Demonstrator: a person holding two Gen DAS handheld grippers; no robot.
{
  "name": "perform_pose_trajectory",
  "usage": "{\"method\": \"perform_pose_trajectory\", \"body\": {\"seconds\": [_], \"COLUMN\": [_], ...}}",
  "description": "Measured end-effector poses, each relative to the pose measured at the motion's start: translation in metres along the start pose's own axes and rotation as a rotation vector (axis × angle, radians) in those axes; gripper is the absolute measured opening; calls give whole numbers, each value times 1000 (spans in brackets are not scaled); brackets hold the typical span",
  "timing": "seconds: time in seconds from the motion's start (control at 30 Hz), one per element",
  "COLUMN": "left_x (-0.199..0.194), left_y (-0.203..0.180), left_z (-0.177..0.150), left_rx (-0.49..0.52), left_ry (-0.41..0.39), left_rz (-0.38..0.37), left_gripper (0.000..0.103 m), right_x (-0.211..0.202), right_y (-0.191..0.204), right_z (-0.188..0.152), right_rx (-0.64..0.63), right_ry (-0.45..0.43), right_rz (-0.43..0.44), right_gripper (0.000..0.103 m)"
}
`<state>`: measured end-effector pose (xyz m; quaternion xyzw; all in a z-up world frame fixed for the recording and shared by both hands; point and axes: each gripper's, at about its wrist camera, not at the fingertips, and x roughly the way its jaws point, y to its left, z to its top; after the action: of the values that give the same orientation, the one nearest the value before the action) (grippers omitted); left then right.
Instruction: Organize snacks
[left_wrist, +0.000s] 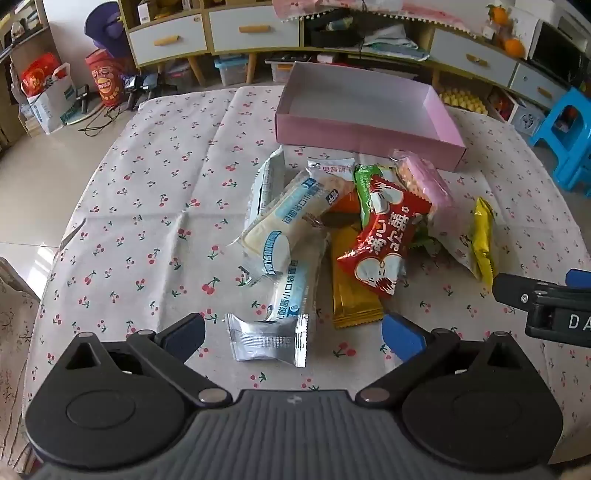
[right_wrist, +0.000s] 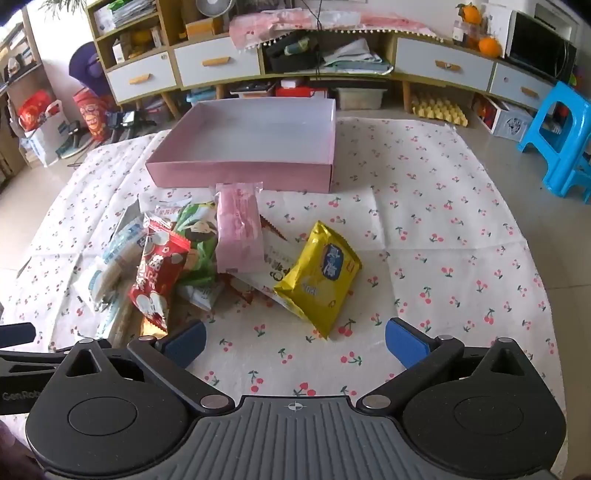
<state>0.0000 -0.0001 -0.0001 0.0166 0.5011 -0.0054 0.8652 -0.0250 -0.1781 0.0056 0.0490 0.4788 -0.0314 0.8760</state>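
A heap of snack packets lies on the cherry-print cloth in front of an empty pink box (left_wrist: 365, 138) (right_wrist: 240, 171). In the left wrist view I see a silver packet (left_wrist: 267, 341) nearest, white-and-blue bread packets (left_wrist: 291, 218), a red packet (left_wrist: 382, 243), a gold bar (left_wrist: 354, 291), a pink packet (left_wrist: 428, 188) and a yellow packet (left_wrist: 484, 236). My left gripper (left_wrist: 295, 336) hangs open above the silver packet, touching nothing. In the right wrist view my right gripper (right_wrist: 295, 341) is open just short of the yellow packet (right_wrist: 321, 275), beside the pink packet (right_wrist: 238, 232) and red packet (right_wrist: 157, 273).
The cloth (right_wrist: 424, 229) covers a low table. Beyond it stand a long cabinet with drawers (right_wrist: 218, 61), a blue plastic stool (right_wrist: 557, 136), bags on the floor (left_wrist: 48, 92) and a yellow egg tray (right_wrist: 439, 107). The right gripper's body (left_wrist: 546, 306) shows at the left view's right edge.
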Motion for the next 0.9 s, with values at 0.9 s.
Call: {"method": "perform_pose_trajectory", "body": {"seconds": [0.9], "left_x": [4], "left_y": [-3], "left_z": [-6], "left_rx": [-8], "left_ry": [25], "left_rz": [-22], "left_gripper": [102], "right_x": [3], "right_y": [4], "right_z": [-5], "right_rx": [-6], "right_ry": [29], "right_rz": [32], "right_gripper": [103]}}
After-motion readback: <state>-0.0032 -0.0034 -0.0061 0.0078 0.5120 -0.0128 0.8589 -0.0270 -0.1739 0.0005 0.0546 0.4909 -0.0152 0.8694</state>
